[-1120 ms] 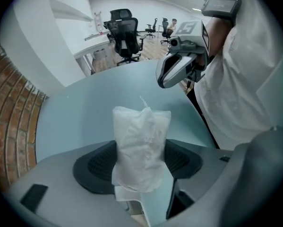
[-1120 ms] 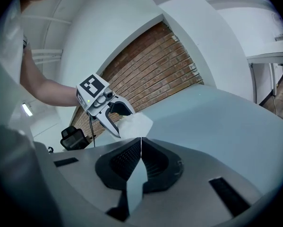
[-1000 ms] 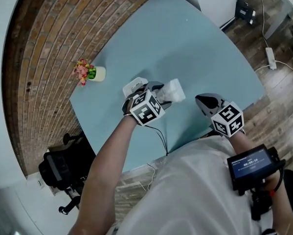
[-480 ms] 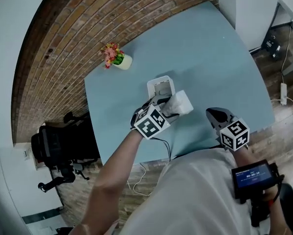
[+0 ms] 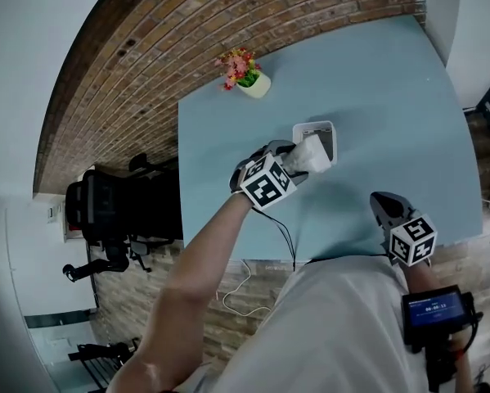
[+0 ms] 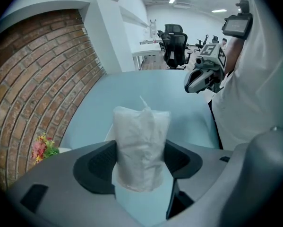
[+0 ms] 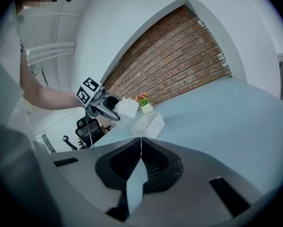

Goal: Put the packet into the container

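My left gripper (image 5: pixel 300 160) is shut on a white plastic packet (image 5: pixel 311 155), which stands upright between the pads in the left gripper view (image 6: pixel 141 148). It hangs above the near edge of the white rectangular container (image 5: pixel 316 137) on the light blue table (image 5: pixel 392 97). The right gripper view shows the packet (image 7: pixel 127 108) just above and left of the container (image 7: pixel 148 122). My right gripper (image 5: pixel 383 205) is shut with nothing in it, near the table's front edge; its jaw tips meet in its own view (image 7: pixel 141 143).
A small white pot with pink flowers (image 5: pixel 246 72) stands at the table's far left corner by the brick wall (image 5: pixel 187 31). Black office chairs (image 5: pixel 105 219) stand left of the table. A white cable (image 5: pixel 245 289) lies on the floor below the table's front edge.
My left gripper has carried the packet from beside the container to above its near edge. The head view has swung, so the table sits further right. The right gripper has shifted slightly.
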Demonstrator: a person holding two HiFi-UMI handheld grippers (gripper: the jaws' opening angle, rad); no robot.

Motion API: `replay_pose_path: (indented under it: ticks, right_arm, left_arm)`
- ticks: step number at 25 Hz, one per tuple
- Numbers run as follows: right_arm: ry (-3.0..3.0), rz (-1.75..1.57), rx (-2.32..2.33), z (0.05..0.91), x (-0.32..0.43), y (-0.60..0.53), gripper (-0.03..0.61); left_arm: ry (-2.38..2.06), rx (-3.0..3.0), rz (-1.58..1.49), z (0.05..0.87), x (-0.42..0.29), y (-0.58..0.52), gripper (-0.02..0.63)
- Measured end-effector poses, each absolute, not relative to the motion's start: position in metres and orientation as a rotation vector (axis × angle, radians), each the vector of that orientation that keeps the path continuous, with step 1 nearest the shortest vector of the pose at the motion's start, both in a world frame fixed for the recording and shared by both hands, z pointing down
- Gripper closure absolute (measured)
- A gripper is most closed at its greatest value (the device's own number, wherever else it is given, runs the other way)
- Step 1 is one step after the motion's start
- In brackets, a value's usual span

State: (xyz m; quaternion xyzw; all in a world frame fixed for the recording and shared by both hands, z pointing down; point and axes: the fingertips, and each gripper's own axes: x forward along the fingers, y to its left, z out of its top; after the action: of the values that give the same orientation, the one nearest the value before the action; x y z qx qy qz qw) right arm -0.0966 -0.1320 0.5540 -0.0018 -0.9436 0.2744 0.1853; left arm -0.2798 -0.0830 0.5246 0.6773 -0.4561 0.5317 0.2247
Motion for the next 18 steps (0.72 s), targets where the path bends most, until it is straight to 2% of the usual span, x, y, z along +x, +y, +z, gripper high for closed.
replay_pose_path:
  ticks: [5, 18]
  right_arm:
    - [-2.650, 0.786, 0.015, 0.558, -0.090, -0.137, 0.568]
    - [-2.627, 0.815, 0.131, 0.564, -0.070, -0.157, 0.568]
  left_arm:
    - [-1.239, 1.882, 1.542, 0.532, -0.303, -0.099, 0.290]
    - [-0.885, 1.863, 1.799, 0.577, -0.311, -0.128, 0.290]
